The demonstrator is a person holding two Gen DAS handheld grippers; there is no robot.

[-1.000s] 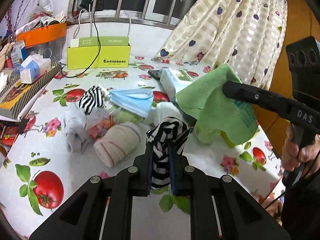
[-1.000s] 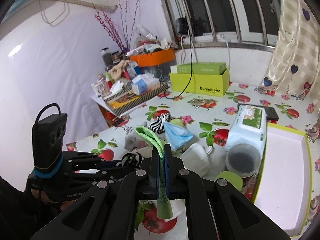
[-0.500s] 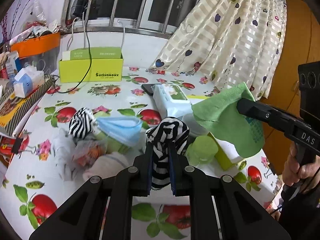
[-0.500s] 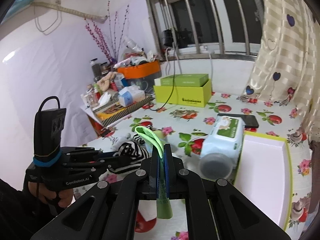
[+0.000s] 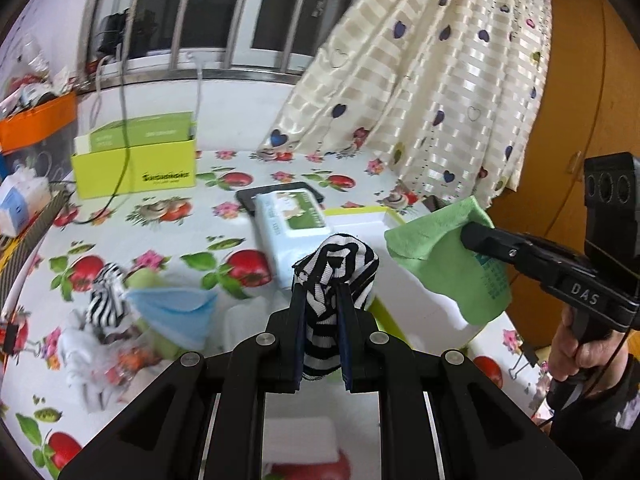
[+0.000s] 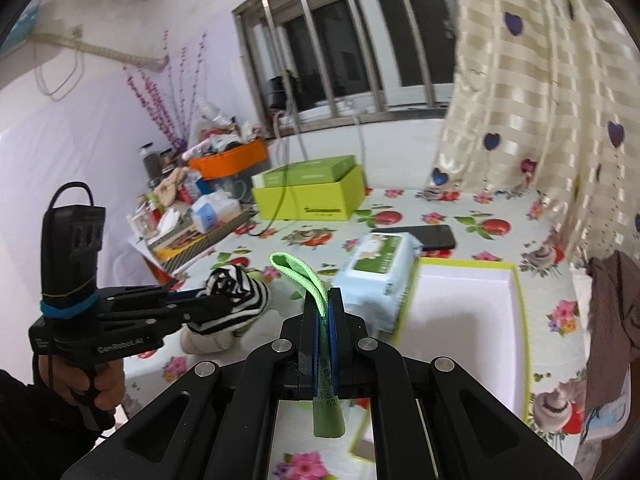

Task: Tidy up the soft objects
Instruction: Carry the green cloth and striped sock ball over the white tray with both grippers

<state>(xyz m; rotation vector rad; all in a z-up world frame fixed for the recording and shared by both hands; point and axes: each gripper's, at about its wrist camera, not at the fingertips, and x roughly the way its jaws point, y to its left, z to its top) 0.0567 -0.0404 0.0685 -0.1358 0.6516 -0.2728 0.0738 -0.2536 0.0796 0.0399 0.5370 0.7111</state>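
Observation:
My left gripper (image 5: 323, 292) is shut on a black-and-white striped sock (image 5: 334, 268) and holds it in the air by the near left corner of the white tray with a yellow-green rim (image 6: 472, 312). My right gripper (image 6: 324, 296) is shut on a green cloth (image 6: 298, 270); the cloth (image 5: 448, 264) hangs over the tray in the left wrist view. That tray (image 5: 360, 220) looks empty inside. The left gripper with the sock (image 6: 236, 300) shows at left in the right wrist view.
A wet-wipes pack (image 5: 288, 220) and a black phone (image 6: 428, 236) lie behind the tray. A pile of soft things lies at left: another striped sock (image 5: 106, 296), a blue face mask (image 5: 172, 312), white socks (image 5: 80, 356). A yellow-green box (image 5: 136, 168) stands at the back.
Both grippers have risen and swung right toward the tray, each still holding its item. The pile of soft things has dropped to the lower left of the left wrist view.

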